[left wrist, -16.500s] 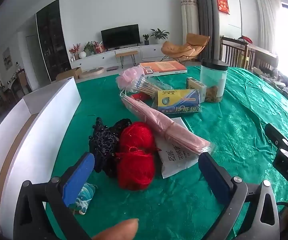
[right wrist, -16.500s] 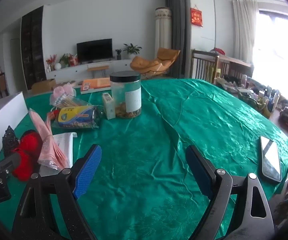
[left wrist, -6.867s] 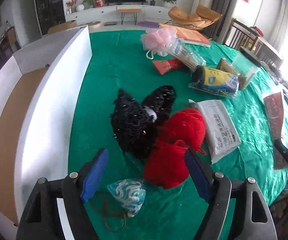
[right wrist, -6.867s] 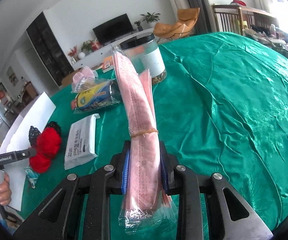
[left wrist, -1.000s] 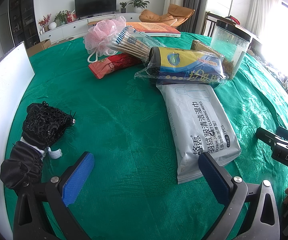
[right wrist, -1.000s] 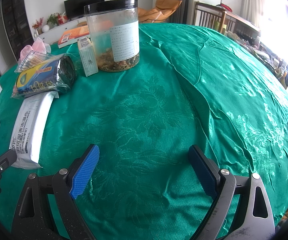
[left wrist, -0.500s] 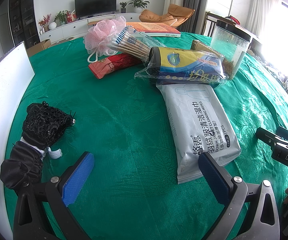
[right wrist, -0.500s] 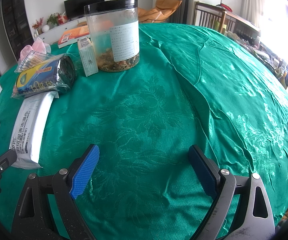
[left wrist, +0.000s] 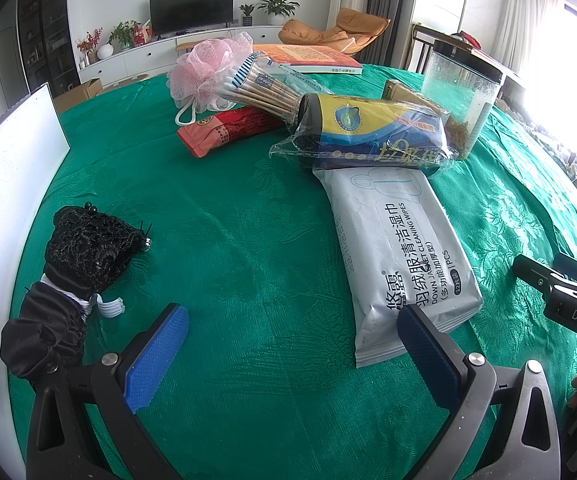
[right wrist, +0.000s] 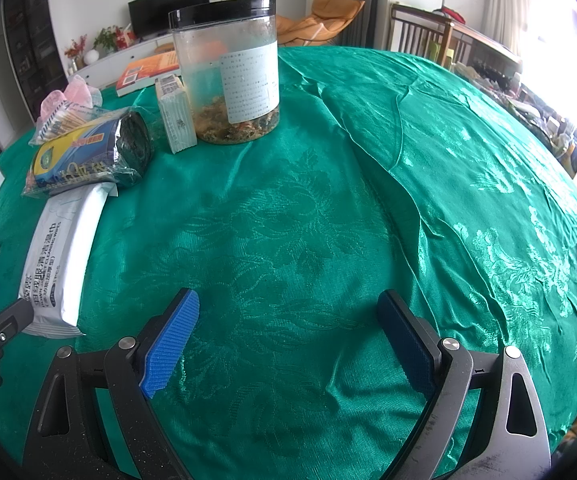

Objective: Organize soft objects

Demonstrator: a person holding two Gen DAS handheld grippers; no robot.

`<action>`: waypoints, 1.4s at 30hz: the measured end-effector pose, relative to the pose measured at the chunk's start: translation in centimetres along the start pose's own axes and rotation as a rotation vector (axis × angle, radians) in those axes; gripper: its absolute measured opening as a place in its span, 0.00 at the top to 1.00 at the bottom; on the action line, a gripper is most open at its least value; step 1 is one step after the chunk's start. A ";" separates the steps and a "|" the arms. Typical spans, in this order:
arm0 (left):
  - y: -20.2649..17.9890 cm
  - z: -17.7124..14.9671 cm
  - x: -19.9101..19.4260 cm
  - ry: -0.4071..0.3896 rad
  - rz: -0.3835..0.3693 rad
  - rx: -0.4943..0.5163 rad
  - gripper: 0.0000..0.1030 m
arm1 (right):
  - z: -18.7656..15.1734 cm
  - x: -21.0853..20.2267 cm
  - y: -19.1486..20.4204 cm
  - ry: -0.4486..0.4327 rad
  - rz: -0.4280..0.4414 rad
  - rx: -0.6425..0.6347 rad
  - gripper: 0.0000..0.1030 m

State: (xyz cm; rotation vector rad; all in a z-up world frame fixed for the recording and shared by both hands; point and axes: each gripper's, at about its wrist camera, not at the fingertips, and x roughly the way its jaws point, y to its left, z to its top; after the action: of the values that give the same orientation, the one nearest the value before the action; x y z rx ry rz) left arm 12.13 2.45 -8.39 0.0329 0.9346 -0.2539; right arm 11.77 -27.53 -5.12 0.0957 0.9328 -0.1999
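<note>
I can read "DOWN JACKET CLEANING WIPES" and Chinese words on the white wipes pack [left wrist: 402, 256]. I read "DAS" on the black gripper body [left wrist: 576, 308] at the tablecloth's right edge.

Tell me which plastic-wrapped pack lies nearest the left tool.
The white cleaning wipes pack: its near end lies beside the left tool. The blue-and-yellow roll pack, cotton swab pack and red packet lie farther back.
</note>
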 end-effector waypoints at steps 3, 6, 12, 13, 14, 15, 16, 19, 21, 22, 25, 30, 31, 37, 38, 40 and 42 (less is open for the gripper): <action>0.0 0.0 0.0 0.000 0.000 0.000 0.00 | 0.1 0.0 -0.1 0.000 0.000 0.000 0.10; 0.0 0.1 0.0 0.000 0.000 0.000 0.00 | 0.1 0.0 -0.1 0.000 0.000 0.000 0.10; 0.0 0.0 0.0 0.000 0.000 0.000 0.00 | 0.0 0.0 0.0 0.000 0.000 0.000 0.10; 0.0 0.0 0.0 0.000 0.000 0.000 0.00 | 0.4 0.1 -0.5 0.000 0.000 0.000 0.10; 0.0 0.0 0.0 0.000 0.000 0.000 0.00 | 0.0 0.0 0.0 0.000 0.000 0.000 0.10; 0.0 0.0 0.0 0.000 0.000 0.000 0.00 | 0.1 0.0 -0.1 0.000 0.000 0.000 0.10; 0.0 0.1 0.0 0.000 0.000 0.000 0.00 | 0.0 0.0 0.0 0.000 0.000 0.000 0.10; 0.0 0.0 0.0 0.000 0.000 0.000 0.00 | 0.3 0.1 -0.3 0.000 0.000 0.000 0.10; 0.0 0.0 0.0 0.000 0.000 0.000 0.00 | 0.1 0.0 -0.1 0.000 0.000 0.000 0.10; 0.0 0.0 0.0 0.000 0.000 0.000 0.00 | 0.0 0.0 0.0 0.000 0.000 0.000 0.10; 0.0 0.0 0.0 0.000 0.000 0.000 0.00 | -0.1 0.0 0.1 0.000 0.000 0.000 0.10; 0.0 0.0 0.0 0.000 0.000 0.000 0.00 | -0.3 -0.1 0.3 0.000 0.000 0.000 0.10; 0.0 0.0 0.0 0.000 0.000 0.000 0.00 | 0.1 0.0 -0.1 0.000 0.000 0.000 0.10; 0.0 0.0 0.0 0.000 0.000 0.000 0.00 | 0.4 0.0 -0.5 0.001 0.001 -0.002 0.10; 0.0 0.1 0.0 0.000 0.000 0.000 0.00 | 0.2 0.0 -0.3 0.001 0.002 -0.002 0.10; 0.0 0.0 0.0 0.000 0.000 0.000 0.00 | -0.2 0.0 0.2 0.000 0.002 -0.002 0.10; 0.0 0.1 0.0 0.000 0.000 0.000 0.00 | -0.1 0.0 0.1 0.000 0.002 -0.002 0.10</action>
State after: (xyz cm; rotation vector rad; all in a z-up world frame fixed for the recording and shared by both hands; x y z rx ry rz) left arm 12.21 2.42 -8.38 0.0330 0.9346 -0.2537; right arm 11.66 -27.40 -5.18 0.0946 0.9330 -0.1968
